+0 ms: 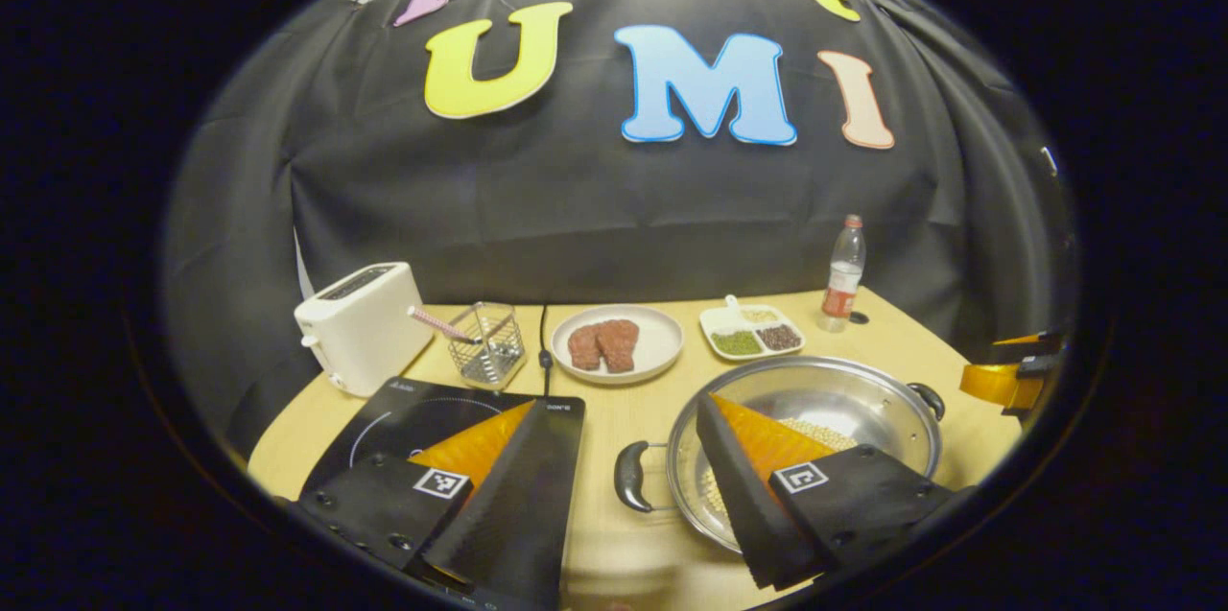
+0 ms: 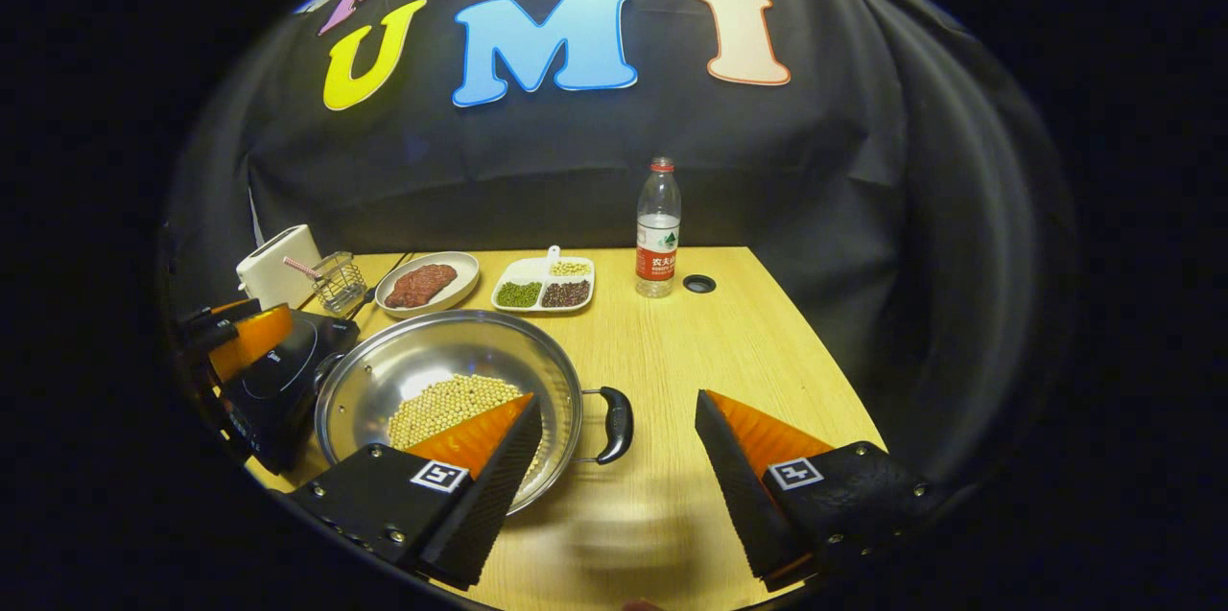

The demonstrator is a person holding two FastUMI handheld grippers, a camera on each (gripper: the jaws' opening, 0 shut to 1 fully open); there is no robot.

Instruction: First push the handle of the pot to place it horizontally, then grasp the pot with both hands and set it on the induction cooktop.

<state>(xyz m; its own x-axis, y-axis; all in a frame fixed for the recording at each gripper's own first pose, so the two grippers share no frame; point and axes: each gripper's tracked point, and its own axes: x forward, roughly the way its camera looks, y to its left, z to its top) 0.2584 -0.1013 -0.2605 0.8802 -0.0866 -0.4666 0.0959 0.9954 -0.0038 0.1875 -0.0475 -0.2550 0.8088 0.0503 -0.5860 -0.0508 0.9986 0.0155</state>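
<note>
Both grippers spread wide, each bracketing one handle of the pot.

Nearest, the left gripper [image 1: 614, 481] hangs released, its fingers straddling the pot's black left-hand loop handle [image 1: 628, 477]; the right gripper [image 2: 619, 458] is likewise released around the black right-hand loop handle [image 2: 614, 424]. The round stainless-steel pot holding yellow beans [image 2: 451, 381] sits on the pale wooden tabletop [image 2: 691, 352] toward its near edge, handles lying side to side, so the push looks done and the two-handed grasp comes next. The flat black induction cooktop [image 1: 422, 414] lies just beside the pot on the left, near the tabletop's left edge. Farther back: a white toaster [image 1: 360, 323], a wire basket [image 1: 487, 342], a plate of meat [image 1: 619, 342], a divided dish [image 1: 753, 331], a bottle [image 2: 658, 227].
</note>
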